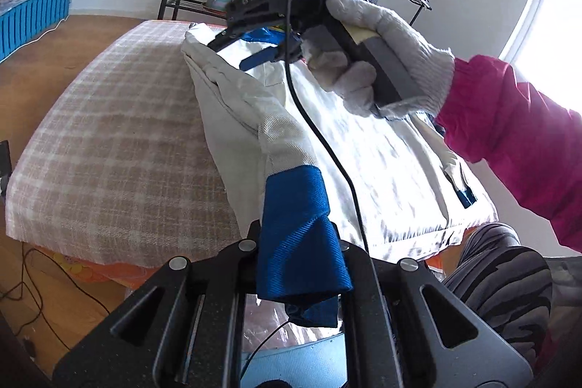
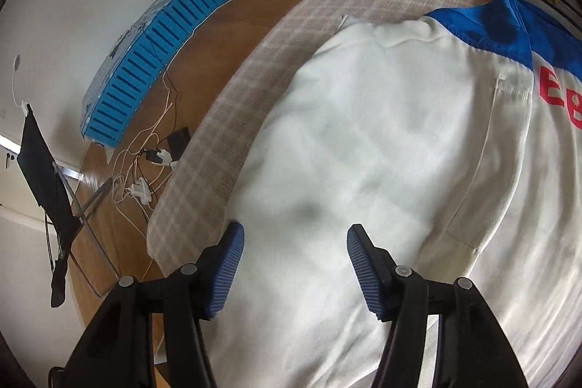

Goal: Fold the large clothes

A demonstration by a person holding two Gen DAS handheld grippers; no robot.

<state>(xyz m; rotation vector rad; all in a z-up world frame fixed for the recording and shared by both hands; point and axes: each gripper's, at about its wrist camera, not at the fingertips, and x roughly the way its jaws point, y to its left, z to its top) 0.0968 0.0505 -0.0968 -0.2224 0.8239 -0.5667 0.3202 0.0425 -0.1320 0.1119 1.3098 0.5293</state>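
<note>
Left gripper (image 1: 298, 264) closed on the blue cuff (image 1: 298, 239) of the sleeve, jaws pressed against the cloth on both sides, cuff folded and hanging down between them. Sleeve (image 1: 240, 119) stretched from the cuff up toward the shoulder of the white jacket (image 1: 382, 162). Right gripper (image 2: 293, 273) wide open, nothing between the blue pads (image 2: 225, 273), hovering over the jacket near its left edge; touching the cloth or not, hard to say. Seen from the left wrist, right gripper held by a gloved hand (image 1: 378, 60) above the blue collar (image 2: 483, 28). Jacket flat on the checked table cover (image 1: 120, 148), with a wide bare strip of cover to its left. Wooden floor (image 2: 120, 148) with loose cables (image 2: 142, 170) past the table edge.
</note>
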